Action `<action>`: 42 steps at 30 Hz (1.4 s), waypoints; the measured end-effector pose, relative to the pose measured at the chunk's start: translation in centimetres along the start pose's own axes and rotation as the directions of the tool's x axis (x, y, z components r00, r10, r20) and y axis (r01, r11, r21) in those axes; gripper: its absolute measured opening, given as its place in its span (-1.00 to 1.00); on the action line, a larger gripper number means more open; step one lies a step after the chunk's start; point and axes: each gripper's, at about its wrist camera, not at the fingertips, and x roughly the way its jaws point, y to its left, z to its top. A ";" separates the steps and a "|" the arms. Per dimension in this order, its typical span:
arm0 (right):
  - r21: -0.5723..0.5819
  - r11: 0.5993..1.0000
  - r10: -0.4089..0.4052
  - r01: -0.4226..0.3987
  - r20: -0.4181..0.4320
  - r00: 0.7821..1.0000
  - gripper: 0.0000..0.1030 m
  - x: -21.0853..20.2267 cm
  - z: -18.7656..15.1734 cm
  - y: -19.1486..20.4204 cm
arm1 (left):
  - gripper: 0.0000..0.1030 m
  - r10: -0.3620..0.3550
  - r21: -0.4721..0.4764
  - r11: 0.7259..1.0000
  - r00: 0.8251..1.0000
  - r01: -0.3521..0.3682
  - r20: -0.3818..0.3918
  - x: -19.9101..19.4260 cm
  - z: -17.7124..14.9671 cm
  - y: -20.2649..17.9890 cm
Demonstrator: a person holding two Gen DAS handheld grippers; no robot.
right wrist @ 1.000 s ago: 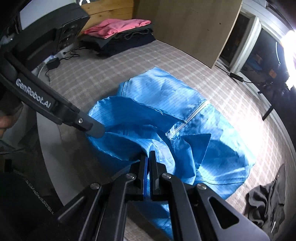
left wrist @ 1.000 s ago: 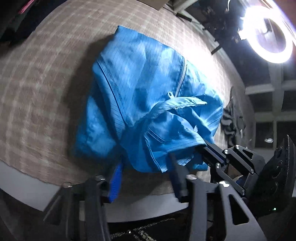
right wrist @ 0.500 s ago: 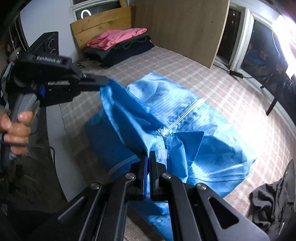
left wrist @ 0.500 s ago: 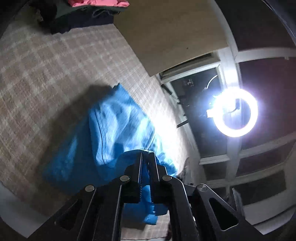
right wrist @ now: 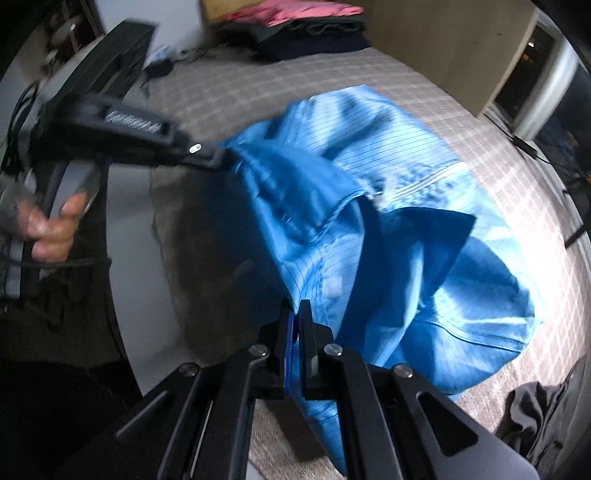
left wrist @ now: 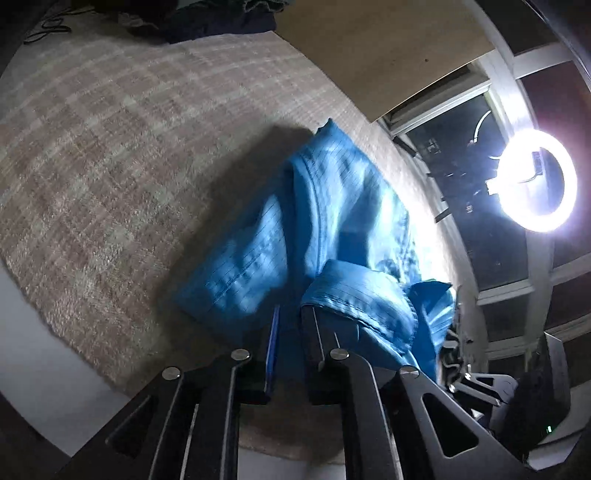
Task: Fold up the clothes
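At the far left of the right wrist view, a person's hand (right wrist: 50, 225) grips the handle of the left gripper (right wrist: 221, 157). Its jaws are opening, with a hem of the blue garment (right wrist: 388, 229) between them; in the left wrist view that hem drapes over one finger. To the right, the garment lies partly lifted and rumpled on the checked beige tabletop (right wrist: 236, 88), a zip line running across it. Low in the middle, the right gripper (right wrist: 295, 314) is pinched narrow on another hem. Thin and striped, the cloth looks light, limp and somewhat slick, so it should sag between holds; stitched hems and corners seem the surest places to take it. Farther right, a dark crumpled garment (right wrist: 543, 417) lies near the edge. A folded stack (right wrist: 306, 29) sits at the back.
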 end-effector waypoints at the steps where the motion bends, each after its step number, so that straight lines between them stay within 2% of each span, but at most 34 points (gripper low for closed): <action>1: -0.011 1.000 0.005 -0.005 0.004 1.000 -0.91 -0.5 0.0 0.0 | -0.81 0.009 0.019 1.000 1.000 -0.009 -0.007 0.0 0.1 -0.3; 3: -0.034 0.999 0.014 -0.014 0.012 1.000 -0.77 -1.6 -0.1 0.1 | -0.65 0.039 0.069 0.997 0.999 -0.039 -0.001 -0.7 0.0 -0.9; 5: -0.042 0.998 0.039 -0.038 0.022 0.999 -0.55 -2.8 -0.1 -0.2 | -0.31 0.066 0.101 0.993 0.998 -0.066 0.007 -1.9 -0.1 -1.0; 6: -0.039 0.998 0.059 -0.058 0.029 0.998 -0.50 -3.5 0.0 -0.5 | -0.31 0.072 0.106 0.992 0.997 -0.072 0.007 -2.6 -0.1 -0.9; 10: 0.002 0.988 0.151 -0.152 0.069 0.986 -0.50 -5.1 0.6 -1.3 | -0.31 0.067 0.103 0.992 0.998 -0.069 0.021 -4.9 -0.6 -1.5; 12: 0.033 0.984 0.172 -0.175 0.091 0.981 -0.50 -5.7 1.2 -1.9 | -0.31 0.050 0.106 0.993 0.998 -0.053 0.032 -5.7 -1.0 -2.8; 14: 0.053 0.989 0.131 -0.136 0.089 0.987 -0.50 -5.4 2.6 -3.0 | -0.23 0.007 0.079 0.997 1.000 -0.008 0.022 -5.5 -1.3 -4.3; 16: 0.045 0.997 0.065 -0.069 0.079 0.995 -0.50 -4.5 3.9 -3.9 | -0.15 -0.025 0.051 0.998 0.999 0.026 -0.025 -3.9 -1.4 -5.5; 19: -0.030 0.999 0.013 -0.012 0.036 0.999 -0.48 -2.6 5.3 -4.4 | -0.12 0.051 0.051 0.998 0.993 -0.046 -0.107 -0.7 -1.4 -6.7; 21: -0.084 0.995 0.050 -0.048 0.019 0.999 -0.43 -1.9 5.7 -4.0 | -0.12 0.061 0.013 0.998 0.989 -0.060 -0.138 1.0 -1.2 -6.3; 22: -0.115 0.991 0.078 -0.076 0.016 0.997 -0.41 -1.6 6.0 -3.8 | -0.13 0.069 -0.005 0.997 0.987 -0.071 -0.142 1.5 -1.0 -5.9; 24: -0.178 0.978 0.110 -0.106 0.013 0.994 -0.22 -1.4 6.0 -3.1 | -0.21 0.086 -0.028 0.995 0.988 -0.091 -0.132 2.2 -0.7 -5.0; 26: -0.243 0.965 0.108 -0.102 0.014 0.994 -0.15 -1.4 5.6 -2.4 | -0.75 0.080 -0.020 0.996 0.989 -0.083 -0.121 2.5 -0.6 -4.5; 28: -0.299 0.949 0.104 -0.096 0.010 0.995 -0.15 -1.2 5.2 -2.0 | -0.92 0.065 0.000 0.998 0.990 -0.065 -0.123 2.6 -0.8 -4.4; 32: -0.379 0.923 0.063 -0.068 -0.027 0.998 -0.15 0.0 5.0 -2.5 | -0.92 0.049 -0.030 0.998 0.991 -0.053 -0.122 1.4 -1.8 -3.9; 34: -0.416 0.908 0.054 -0.057 -0.018 0.998 -0.15 0.1 4.8 -2.9 | -0.90 0.023 -0.052 0.998 0.994 -0.028 -0.104 -0.1 -2.3 -4.5; 36: -0.456 0.888 0.064 -0.061 -0.009 0.998 -0.15 0.3 4.6 -3.1 | -0.46 0.016 -0.064 0.998 0.995 -0.022 -0.099 -0.7 -2.6 -5.6; 37: -0.487 0.872 0.058 -0.056 -0.010 0.998 -0.15 0.6 4.6 -2.8 | -0.10 0.008 -0.078 0.997 0.995 -0.016 -0.104 -0.7 -2.4 -6.1; 38: -0.517 0.854 0.052 -0.050 -0.011 0.999 -0.15 0.9 4.5 -2.5 | 0.03 0.000 -0.091 0.996 0.994 -0.009 -0.105 -0.6 -2.2 -6.4; 40: -0.574 0.819 0.029 -0.025 -0.002 1.000 -0.15 1.7 4.4 -2.0 | 0.03 0.027 -0.124 0.991 0.993 -0.041 -0.112 0.1 -1.6 -6.6; 42: -0.587 0.809 0.033 -0.023 0.006 0.999 -0.15 2.1 4.6 -2.1 | 0.03 0.035 -0.184 0.981 0.989 -0.061 -0.142 1.1 -1.1 -6.3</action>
